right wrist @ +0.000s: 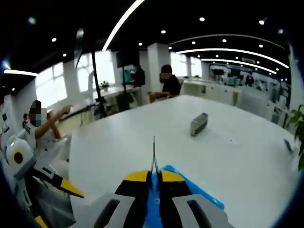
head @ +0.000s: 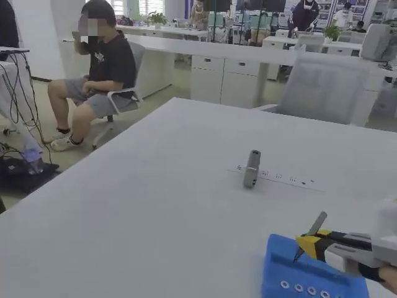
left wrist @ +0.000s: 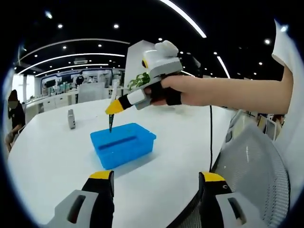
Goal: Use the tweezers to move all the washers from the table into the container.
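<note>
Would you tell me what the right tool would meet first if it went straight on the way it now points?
Probably the bare white table just past the blue container; the grey block sits right of that line, though depth is unclear.

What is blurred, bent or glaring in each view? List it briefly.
Head view: soft throughout, even light, the washers in the blue container smeared. Left gripper view: fisheye bows the ceiling light strips; the container casts a faint shadow on the table. Right gripper view: the right gripper blurs up close, the windows glare.
</note>
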### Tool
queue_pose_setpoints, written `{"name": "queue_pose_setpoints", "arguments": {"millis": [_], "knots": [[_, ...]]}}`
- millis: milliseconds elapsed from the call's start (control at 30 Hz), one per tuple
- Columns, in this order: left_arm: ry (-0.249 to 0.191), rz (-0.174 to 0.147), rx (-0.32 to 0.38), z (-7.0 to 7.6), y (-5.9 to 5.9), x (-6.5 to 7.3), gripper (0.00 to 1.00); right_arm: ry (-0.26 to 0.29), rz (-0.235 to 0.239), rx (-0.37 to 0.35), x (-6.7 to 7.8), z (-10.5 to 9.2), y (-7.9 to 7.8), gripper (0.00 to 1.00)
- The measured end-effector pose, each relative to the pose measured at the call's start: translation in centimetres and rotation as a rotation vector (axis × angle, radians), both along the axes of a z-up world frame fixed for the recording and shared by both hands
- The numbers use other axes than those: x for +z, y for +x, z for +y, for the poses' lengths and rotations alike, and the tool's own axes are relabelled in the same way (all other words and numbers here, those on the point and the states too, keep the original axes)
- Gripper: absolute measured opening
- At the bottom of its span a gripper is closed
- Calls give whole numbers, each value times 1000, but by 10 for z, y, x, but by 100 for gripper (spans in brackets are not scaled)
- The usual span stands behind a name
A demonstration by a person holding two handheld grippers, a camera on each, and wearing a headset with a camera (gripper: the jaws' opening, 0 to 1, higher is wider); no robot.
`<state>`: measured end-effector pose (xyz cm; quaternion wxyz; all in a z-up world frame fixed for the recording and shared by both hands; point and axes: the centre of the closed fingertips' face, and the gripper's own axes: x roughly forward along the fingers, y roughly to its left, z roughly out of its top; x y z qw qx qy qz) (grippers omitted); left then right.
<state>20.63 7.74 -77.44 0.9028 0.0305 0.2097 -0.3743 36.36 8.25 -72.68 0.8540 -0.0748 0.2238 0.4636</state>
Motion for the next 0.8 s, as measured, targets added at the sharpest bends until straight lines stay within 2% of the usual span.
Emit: {"name": "queue_pose_setpoints", "arguments": {"millis": [167,300,567,633,733,800], "knots": [[-6,-1,-3,0,-1,2,71,44,-24,-24,15,-16,-20,4],[-13,1,7,1,-1,3,70,60,-22,-39,15,-29,-35,4],[-7,6,11,2,-2,2,69,44,26,-18,-2,-47,-69,4],[6,-7,16,3,-1,2,70,44,43,-10,-9,-51,-74,4],[-6,0,5,1,-3,3,68,29,63,-1,-20,-53,-84,4],[-30,3,-1,1,-3,6,66,8,71,12,-28,-53,-92,4]]}}
